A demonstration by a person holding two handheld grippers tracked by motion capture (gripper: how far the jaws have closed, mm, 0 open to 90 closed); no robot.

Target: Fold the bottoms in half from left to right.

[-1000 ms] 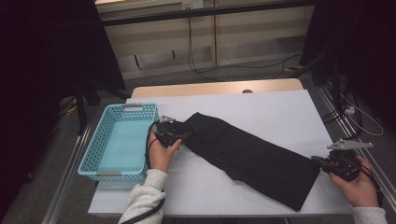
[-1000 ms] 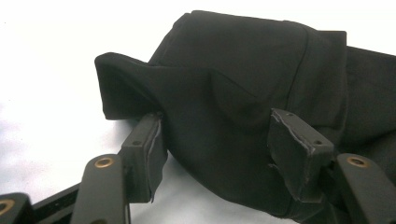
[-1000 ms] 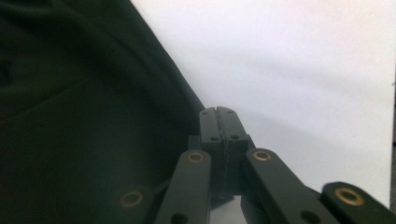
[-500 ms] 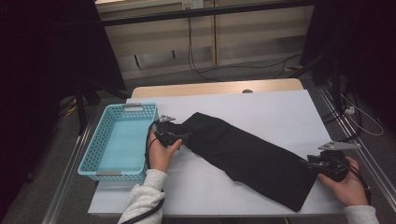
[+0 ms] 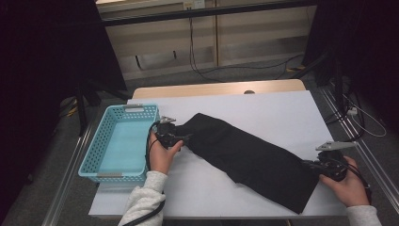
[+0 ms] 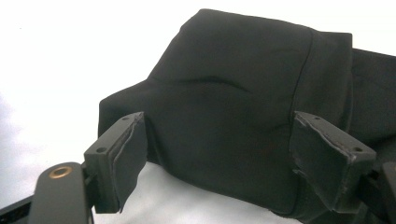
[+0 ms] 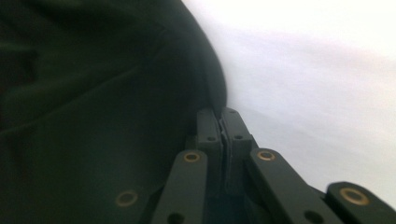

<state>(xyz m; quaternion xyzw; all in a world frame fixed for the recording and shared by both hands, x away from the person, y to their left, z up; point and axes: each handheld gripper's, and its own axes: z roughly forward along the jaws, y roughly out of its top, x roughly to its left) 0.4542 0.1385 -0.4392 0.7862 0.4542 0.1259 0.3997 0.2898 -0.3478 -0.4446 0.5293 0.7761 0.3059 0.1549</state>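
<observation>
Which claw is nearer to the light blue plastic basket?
Left. The left claw sits just beside the light blue plastic basket, at the long black cloth's near end; the right claw is at its far end.

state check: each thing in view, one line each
black cloth: spread flat, diagonal across the table, outside the basket
blue basket: upright, empty, at the table's left edge
left gripper: open, fingers either side of the cloth's folded end, just been opening
right gripper: shut at the cloth's edge; whether cloth is pinched, unclear
</observation>
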